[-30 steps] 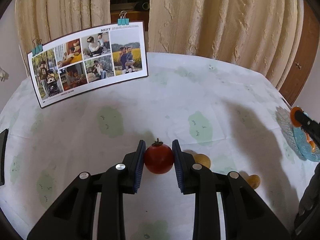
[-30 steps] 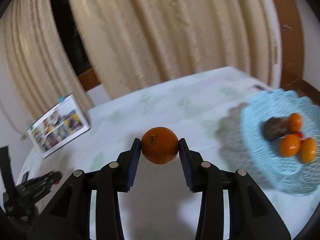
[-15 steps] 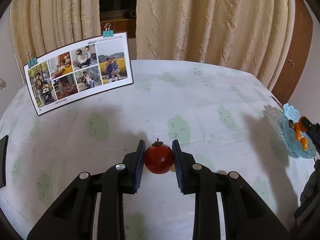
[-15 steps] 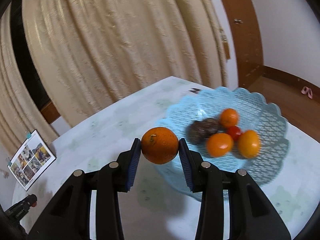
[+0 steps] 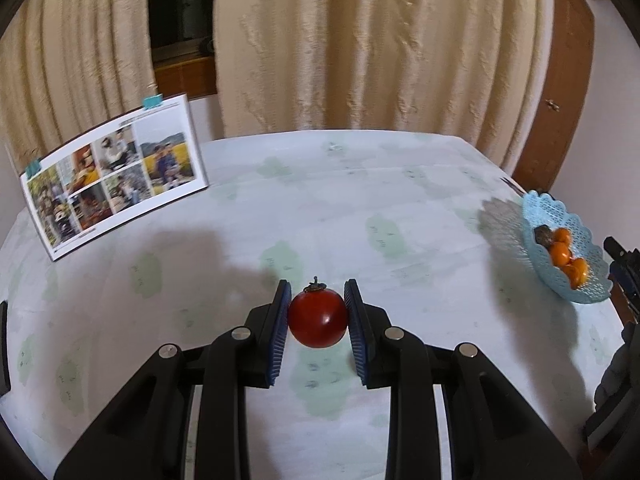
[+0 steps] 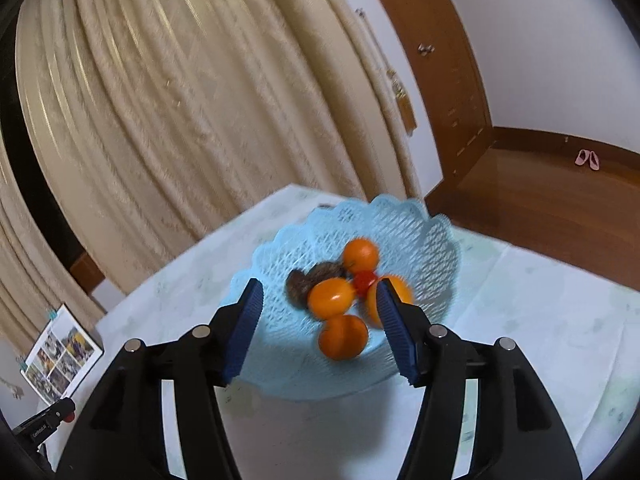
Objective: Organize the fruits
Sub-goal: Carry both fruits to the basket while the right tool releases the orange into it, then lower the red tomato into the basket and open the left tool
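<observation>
My left gripper (image 5: 317,318) is shut on a red tomato-like fruit (image 5: 318,319) with a dark stem and holds it above the table. My right gripper (image 6: 318,322) is open above the light blue lattice fruit bowl (image 6: 432,240). An orange (image 6: 343,338) lies blurred in the bowl just below the jaws, beside several other orange fruits, a small red fruit (image 6: 363,281) and a dark brown fruit (image 6: 304,282). The bowl also shows in the left wrist view (image 5: 588,292) at the far right, with the right gripper's black body next to it.
A photo card (image 5: 114,176) with blue clips stands at the table's back left. The white tablecloth (image 5: 360,200) has pale green patches. Cream curtains hang behind. The table edge and wooden floor (image 6: 540,200) lie just beyond the bowl.
My right gripper moved over the bowl, opened and let go of the orange, which now lies in the bowl. My left gripper rose with the red fruit and turned toward the bowl.
</observation>
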